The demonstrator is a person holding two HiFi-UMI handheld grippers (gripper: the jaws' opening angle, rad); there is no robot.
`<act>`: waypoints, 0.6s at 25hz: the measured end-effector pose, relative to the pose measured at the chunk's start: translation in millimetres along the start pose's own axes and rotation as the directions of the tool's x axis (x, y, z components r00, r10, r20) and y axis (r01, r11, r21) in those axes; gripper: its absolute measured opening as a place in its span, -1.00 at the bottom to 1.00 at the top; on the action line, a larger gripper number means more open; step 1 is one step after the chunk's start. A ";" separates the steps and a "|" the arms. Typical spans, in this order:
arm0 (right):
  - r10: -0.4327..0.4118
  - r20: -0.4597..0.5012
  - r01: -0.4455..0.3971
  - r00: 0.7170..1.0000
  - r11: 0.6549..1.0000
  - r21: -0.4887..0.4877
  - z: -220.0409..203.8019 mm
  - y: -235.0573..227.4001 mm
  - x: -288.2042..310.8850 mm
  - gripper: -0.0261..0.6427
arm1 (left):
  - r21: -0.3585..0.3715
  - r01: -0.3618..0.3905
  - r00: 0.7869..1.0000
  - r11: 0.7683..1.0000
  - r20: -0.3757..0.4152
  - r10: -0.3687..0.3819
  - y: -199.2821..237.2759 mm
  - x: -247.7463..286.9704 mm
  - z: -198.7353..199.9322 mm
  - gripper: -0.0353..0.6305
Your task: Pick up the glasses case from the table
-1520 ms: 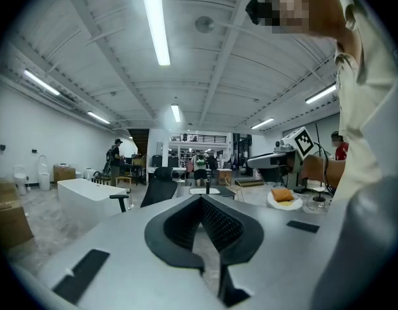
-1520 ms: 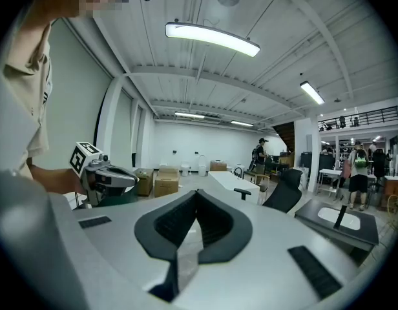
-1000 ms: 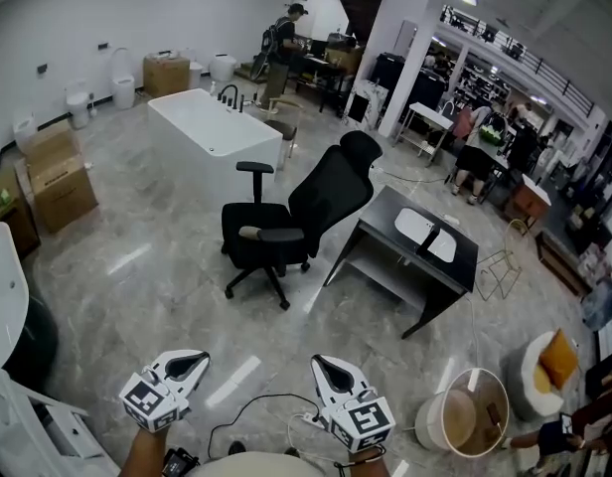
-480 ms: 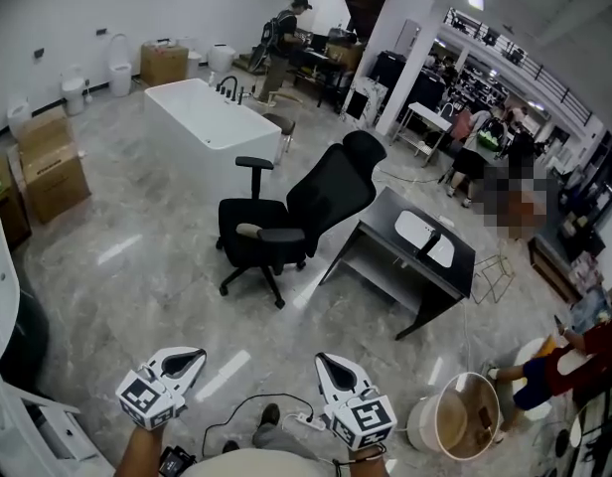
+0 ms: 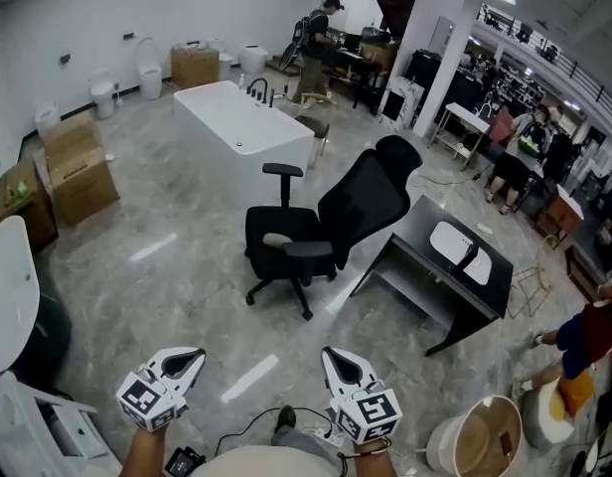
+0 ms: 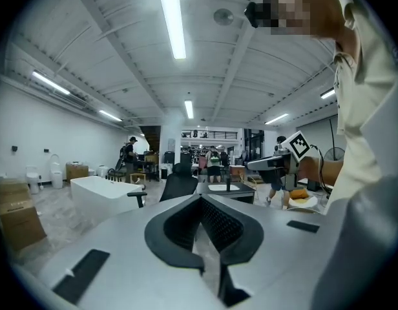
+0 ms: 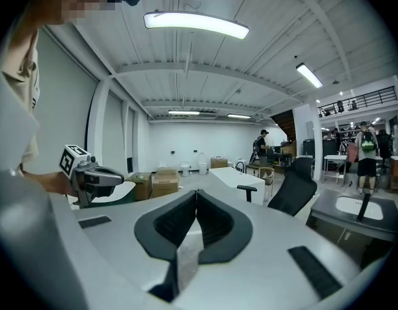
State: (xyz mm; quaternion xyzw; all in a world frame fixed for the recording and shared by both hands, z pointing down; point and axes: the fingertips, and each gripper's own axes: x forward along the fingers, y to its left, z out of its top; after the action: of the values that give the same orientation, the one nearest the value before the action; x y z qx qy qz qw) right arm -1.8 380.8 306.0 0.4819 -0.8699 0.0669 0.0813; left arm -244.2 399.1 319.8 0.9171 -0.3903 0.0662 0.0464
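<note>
I cannot pick out a glasses case in any view. A black desk (image 5: 409, 252) stands across the floor, beyond the chair, with a white basin-like top (image 5: 447, 241) and a dark upright piece on it. My left gripper (image 5: 193, 355) and right gripper (image 5: 332, 354) are held side by side low in the head view, both shut and empty, pointing roughly level into the room. In the left gripper view the left gripper (image 6: 200, 203) has its jaws together, and the right gripper (image 6: 271, 165) shows at the right. The right gripper (image 7: 196, 196) is also closed in its own view, where the left gripper (image 7: 114, 176) shows at the left.
A black office chair (image 5: 331, 217) stands between me and the desk. A white bathtub (image 5: 241, 132) is behind it, cardboard boxes (image 5: 77, 172) at left. A round tub (image 5: 477, 439) and a person in red (image 5: 587, 332) are at right. A cable (image 5: 248, 422) lies by my feet.
The head view has swung, so chair, desk and bathtub sit further right and lower in the picture. The person in red has moved along the right edge. Both grippers stay shut.
</note>
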 end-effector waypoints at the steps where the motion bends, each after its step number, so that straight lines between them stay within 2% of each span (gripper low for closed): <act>1: 0.015 -0.001 -0.015 1.000 1.000 0.002 1.6 -9.0 8.1 -0.85 | 0.006 -0.010 1.000 1.000 -0.002 0.010 3.3 9.2 2.9 -0.85; 7: 0.069 0.002 -0.069 0.998 0.998 0.003 10.8 -69.3 49.6 -0.85 | 0.016 -0.074 0.997 0.997 -0.005 0.074 20.0 61.2 17.9 -0.85; 15: 0.102 0.007 -0.102 0.995 0.994 0.035 10.4 -140.4 82.7 -0.85 | 0.032 -0.105 0.994 0.994 -0.027 0.106 30.3 132.9 33.8 -0.85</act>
State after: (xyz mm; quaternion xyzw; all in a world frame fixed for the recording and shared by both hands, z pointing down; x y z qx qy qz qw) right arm 73.4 236.3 318.2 0.4383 -0.8923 0.0851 0.0672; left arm -172.0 279.3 308.4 0.8948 -0.4364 0.0877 0.0344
